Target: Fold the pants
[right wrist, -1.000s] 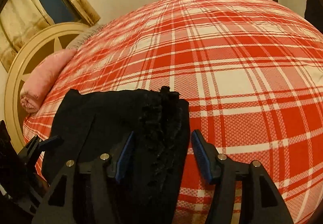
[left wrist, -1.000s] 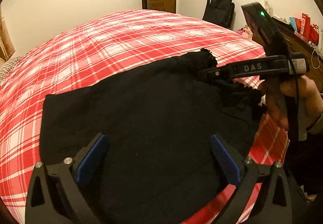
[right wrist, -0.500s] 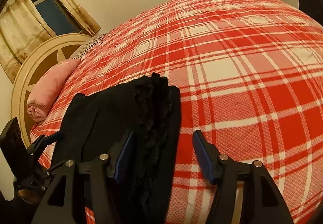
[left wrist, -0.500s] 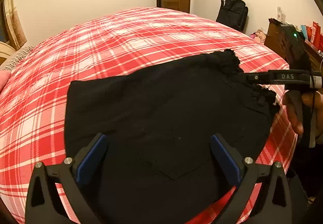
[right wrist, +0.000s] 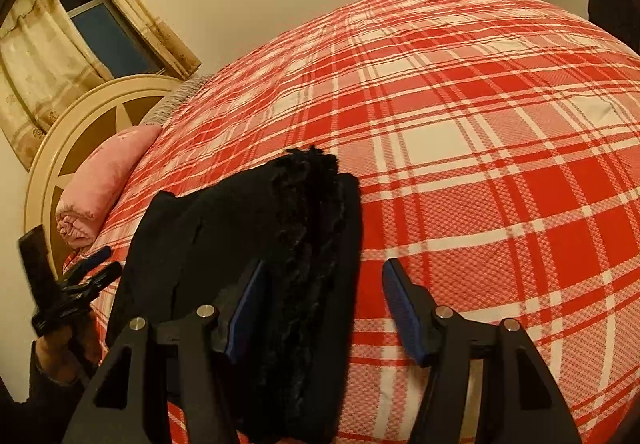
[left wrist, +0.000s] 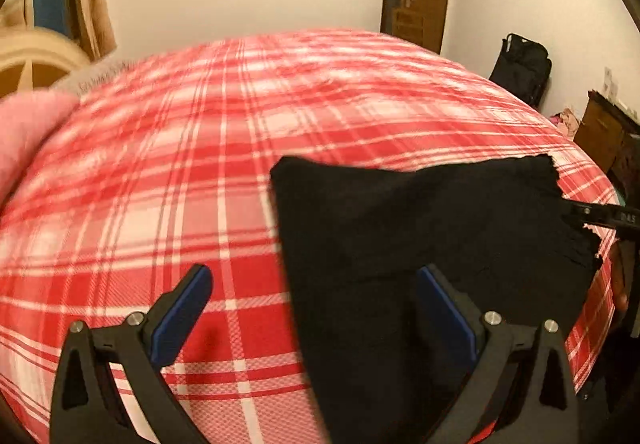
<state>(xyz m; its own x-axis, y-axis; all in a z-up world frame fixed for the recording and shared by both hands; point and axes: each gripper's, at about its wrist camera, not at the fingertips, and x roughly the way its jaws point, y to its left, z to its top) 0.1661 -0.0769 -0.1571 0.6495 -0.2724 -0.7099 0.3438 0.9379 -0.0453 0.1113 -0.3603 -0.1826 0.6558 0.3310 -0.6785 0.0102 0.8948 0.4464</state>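
Two grippers hang spread and empty over the bed [left wrist: 224,171]. Black pants [left wrist: 420,244] lie flat at its near edge as a compact folded stack, frayed hems at the 2 o'clock corner in the left view. Left gripper [left wrist: 312,308] straddles the stack's 9 o'clock edge; right gripper [right wrist: 320,308] straddles the hem edge [right wrist: 308,228]. Folding looks nearly done; perhaps one more fold or some smoothing remains. A pillow [right wrist: 104,187] sits at 10 o'clock.
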